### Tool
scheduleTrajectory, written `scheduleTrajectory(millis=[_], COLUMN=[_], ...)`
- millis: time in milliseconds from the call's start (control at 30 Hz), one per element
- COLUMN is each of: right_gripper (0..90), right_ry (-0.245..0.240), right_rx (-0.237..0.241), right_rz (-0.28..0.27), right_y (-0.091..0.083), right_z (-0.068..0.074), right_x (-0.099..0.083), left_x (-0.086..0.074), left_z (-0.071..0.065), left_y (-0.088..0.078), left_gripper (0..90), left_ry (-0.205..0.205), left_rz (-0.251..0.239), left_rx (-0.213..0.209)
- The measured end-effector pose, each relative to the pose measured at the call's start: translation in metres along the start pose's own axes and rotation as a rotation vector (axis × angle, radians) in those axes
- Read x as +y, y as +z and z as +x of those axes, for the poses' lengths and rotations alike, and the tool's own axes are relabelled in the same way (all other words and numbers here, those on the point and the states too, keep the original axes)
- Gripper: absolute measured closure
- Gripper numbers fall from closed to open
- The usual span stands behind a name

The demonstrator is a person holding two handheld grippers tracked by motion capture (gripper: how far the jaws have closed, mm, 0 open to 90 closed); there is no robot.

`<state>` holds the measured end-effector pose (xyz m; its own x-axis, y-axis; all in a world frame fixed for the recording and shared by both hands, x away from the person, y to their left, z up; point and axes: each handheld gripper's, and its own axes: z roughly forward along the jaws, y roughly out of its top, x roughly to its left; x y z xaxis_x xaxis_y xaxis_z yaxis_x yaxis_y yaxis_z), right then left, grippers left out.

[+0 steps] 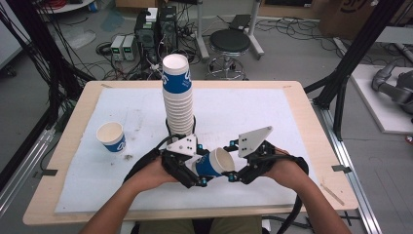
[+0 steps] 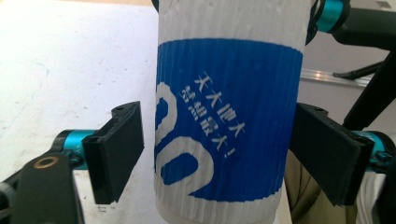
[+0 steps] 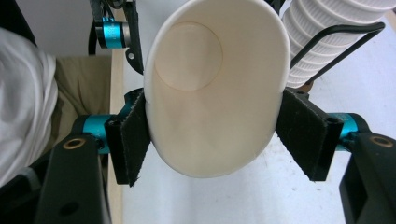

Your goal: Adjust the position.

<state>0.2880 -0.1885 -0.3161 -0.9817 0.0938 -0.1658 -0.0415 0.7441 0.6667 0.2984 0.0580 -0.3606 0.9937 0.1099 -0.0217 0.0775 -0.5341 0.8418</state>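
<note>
High view. A cup is held on its side above the near middle of the desk, between the left hand-held gripper and the right hand-held gripper. Its long axis runs roughly level, left to right; the open mouth faces right and a little up, the base points left. Behind it a tall stack of cups stands upright. A lone cup stands upright at the desk's left, well apart.

Left gripper view. The cup stands between the jaws with its blue band across the middle. The right pad meets the cup wall; the left pad sits just beside it with a thin gap, so the jaws are close around the cup without a full clamp.

Right gripper view. The mouth of the cup faces the camera, the round base seen inside. Both jaws press the rim, which is squeezed to an oval: clamped on the cup. The stack sits in a wire holder at upper right.
</note>
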Motion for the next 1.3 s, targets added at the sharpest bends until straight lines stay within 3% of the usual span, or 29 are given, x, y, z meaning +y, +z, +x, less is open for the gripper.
scheduleTrajectory(millis=[400,833,967,1067,1300], right_gripper=[29.8,28.6,24.7,21.9,20.5], right_ry=[-0.059,-0.079,-0.070,-0.045,0.037], right_rx=[0.012,0.023,0.021,0.025,0.046], right_rz=[0.124,0.179,0.159,0.115,-0.085], right_y=[0.010,0.015,0.014,0.014,0.004], right_z=[0.004,0.007,0.006,0.005,0.000], right_x=[0.013,0.020,0.019,0.015,0.006], left_x=[-0.002,-0.004,-0.005,-0.007,-0.014], left_z=[0.000,-0.001,-0.001,-0.001,0.002], left_y=[0.010,0.015,0.015,0.014,0.013], left_gripper=[23.2,29.1,28.1,27.3,26.7], left_ry=[-0.015,-0.010,-0.007,-0.016,-0.047], left_rz=[0.082,0.089,0.065,0.035,-0.010], left_rx=[-0.027,-0.056,-0.055,-0.057,-0.056])
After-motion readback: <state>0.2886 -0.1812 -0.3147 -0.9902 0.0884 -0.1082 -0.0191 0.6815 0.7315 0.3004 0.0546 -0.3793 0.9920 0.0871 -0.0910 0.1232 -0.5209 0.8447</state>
